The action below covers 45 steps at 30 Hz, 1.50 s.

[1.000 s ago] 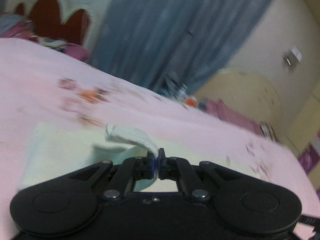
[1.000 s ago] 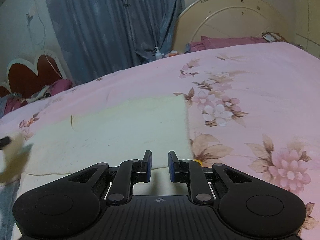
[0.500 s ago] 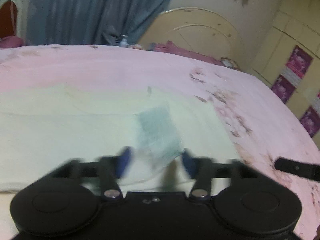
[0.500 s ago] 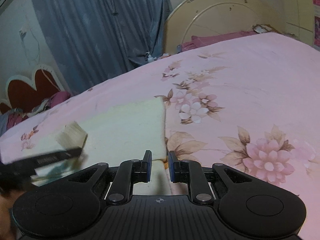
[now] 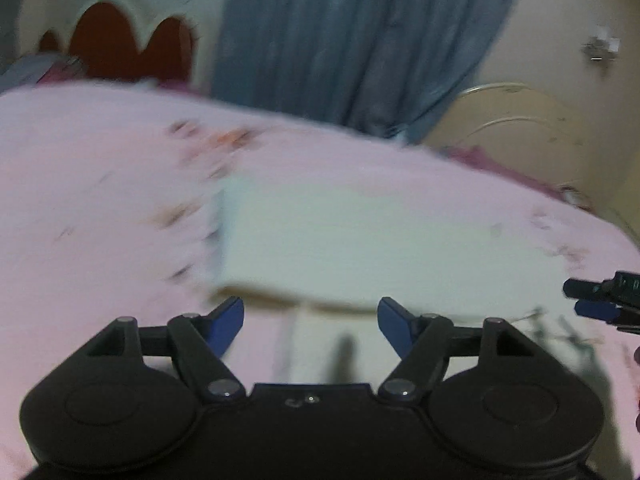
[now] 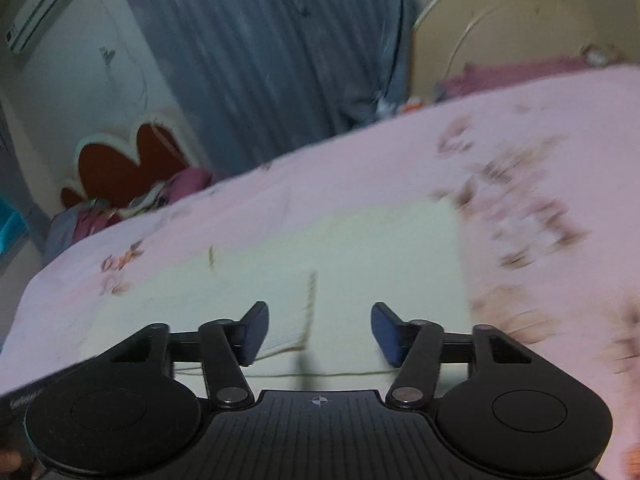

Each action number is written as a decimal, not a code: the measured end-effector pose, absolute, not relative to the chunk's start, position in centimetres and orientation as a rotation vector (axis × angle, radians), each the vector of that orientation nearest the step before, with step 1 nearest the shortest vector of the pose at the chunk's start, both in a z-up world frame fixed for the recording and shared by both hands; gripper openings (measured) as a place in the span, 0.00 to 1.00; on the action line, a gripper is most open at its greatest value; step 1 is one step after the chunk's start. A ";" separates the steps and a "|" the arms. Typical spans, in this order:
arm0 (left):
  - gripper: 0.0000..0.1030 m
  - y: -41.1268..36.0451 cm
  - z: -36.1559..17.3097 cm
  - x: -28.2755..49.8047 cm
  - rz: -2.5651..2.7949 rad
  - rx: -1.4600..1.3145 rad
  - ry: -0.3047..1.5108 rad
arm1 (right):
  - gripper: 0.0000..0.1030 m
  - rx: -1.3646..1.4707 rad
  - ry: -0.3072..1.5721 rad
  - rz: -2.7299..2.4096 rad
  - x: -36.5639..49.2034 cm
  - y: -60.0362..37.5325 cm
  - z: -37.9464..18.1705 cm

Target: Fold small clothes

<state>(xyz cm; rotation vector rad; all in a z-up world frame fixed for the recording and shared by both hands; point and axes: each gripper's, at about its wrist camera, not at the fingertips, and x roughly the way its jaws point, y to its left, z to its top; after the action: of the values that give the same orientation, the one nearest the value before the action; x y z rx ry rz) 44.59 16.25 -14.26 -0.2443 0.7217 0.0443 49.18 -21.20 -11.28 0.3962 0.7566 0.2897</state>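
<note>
My left gripper has its 2 fingers spread wide, nothing between them, hovering just before the near edge of the cloth. My right gripper is spread wide too, holding nothing, above the cloth. The pale cloth lies flat on the pink sheet, with a folded flap near my right gripper's left finger. Both views are blurred. The curtain hangs beyond the bed
</note>
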 end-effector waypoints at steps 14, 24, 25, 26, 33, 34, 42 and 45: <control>0.55 16.8 -16.6 48.3 0.069 -0.194 0.781 | 0.04 0.289 0.819 0.347 53.0 -16.9 -12.6; 0.20 16.5 -16.5 48.5 -0.042 -0.152 0.792 | 0.04 0.319 0.657 0.189 50.8 -24.3 -8.8; 0.19 16.3 -16.5 48.5 -0.046 -0.140 0.793 | 0.04 0.314 0.660 0.186 50.5 -24.6 -9.0; 0.18 16.2 -16.5 48.5 -0.049 -0.134 0.792 | 0.04 0.306 0.662 0.184 50.3 -24.8 -9.2; 0.17 16.6 -16.7 48.7 -0.060 -0.154 0.801 | 0.04 0.310 0.678 0.161 49.3 -25.6 -9.7; 0.17 16.7 -16.7 48.7 -0.061 -0.155 0.802 | 0.04 0.309 0.684 0.161 49.3 -25.7 -9.9; 0.17 16.6 -16.6 48.8 -0.064 -0.146 0.813 | 0.04 0.305 0.724 0.151 49.4 -26.1 -11.7; 0.17 16.6 -16.6 48.7 -0.064 -0.143 0.818 | 0.04 0.301 0.740 0.139 49.4 -26.1 -12.4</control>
<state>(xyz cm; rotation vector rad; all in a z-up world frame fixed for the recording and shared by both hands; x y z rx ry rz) 48.74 16.58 -16.60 -0.1432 0.8175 -0.0645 49.40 -26.08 -12.36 0.3007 0.7396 0.1392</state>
